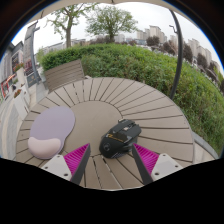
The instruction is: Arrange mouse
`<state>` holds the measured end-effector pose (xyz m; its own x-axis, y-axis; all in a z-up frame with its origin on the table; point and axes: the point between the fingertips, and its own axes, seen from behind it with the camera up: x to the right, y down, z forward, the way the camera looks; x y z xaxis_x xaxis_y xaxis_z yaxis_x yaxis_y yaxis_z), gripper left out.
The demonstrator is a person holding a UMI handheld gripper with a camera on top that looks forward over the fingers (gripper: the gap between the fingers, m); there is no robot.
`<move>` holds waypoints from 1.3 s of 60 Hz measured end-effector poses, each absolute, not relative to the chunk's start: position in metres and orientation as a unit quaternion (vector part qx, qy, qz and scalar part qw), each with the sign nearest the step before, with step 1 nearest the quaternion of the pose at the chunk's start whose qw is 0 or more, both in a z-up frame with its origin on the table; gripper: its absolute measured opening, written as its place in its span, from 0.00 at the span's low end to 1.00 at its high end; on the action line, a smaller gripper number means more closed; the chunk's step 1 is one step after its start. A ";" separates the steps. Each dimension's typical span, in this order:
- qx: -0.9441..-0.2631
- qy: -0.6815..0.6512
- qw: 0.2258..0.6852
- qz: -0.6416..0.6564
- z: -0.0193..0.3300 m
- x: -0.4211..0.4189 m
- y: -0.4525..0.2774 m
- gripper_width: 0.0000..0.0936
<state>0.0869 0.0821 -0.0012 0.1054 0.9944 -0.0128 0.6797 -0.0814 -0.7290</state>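
Mouse (pixel 120 139) sits on the slatted table (pixel 150 105) between my spread fingers (pixel 76 158), untouched; mouse pad (pixel 52 131) is left. Looks light, rigid, slick plastic; I'd pinch its flat sides mid-body, gently.

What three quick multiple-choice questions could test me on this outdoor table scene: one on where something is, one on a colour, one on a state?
1. Where is the mouse?
A. On the mouse pad
B. On the wooden table, between the tool's finger tips
C. On the grass

2. What colour is the mouse pad?
A. Light purple
B. Bright green
C. Orange

3. How does the tool stand?
A. Shut on the mouse
B. Shut on the mouse pad
C. Open, a gap at each side of the mouse

Answers: 1 B, it lies on the table's slats beside the pad; 2 A, pale lilac with a lighter wrist rest; 3 C, neither finger touches it.
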 end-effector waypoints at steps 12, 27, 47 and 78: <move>-0.678 -0.623 0.288 0.263 -0.007 0.054 0.084 0.91; -0.668 -0.637 0.282 0.260 -0.010 0.017 0.084 0.91; -0.665 -0.650 0.257 0.263 -0.014 -0.012 0.071 0.91; -0.673 -0.657 0.250 0.230 -0.021 -0.022 0.070 0.54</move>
<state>-0.0219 0.0705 -0.0207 0.0303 0.9993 0.0198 0.7695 -0.0107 -0.6386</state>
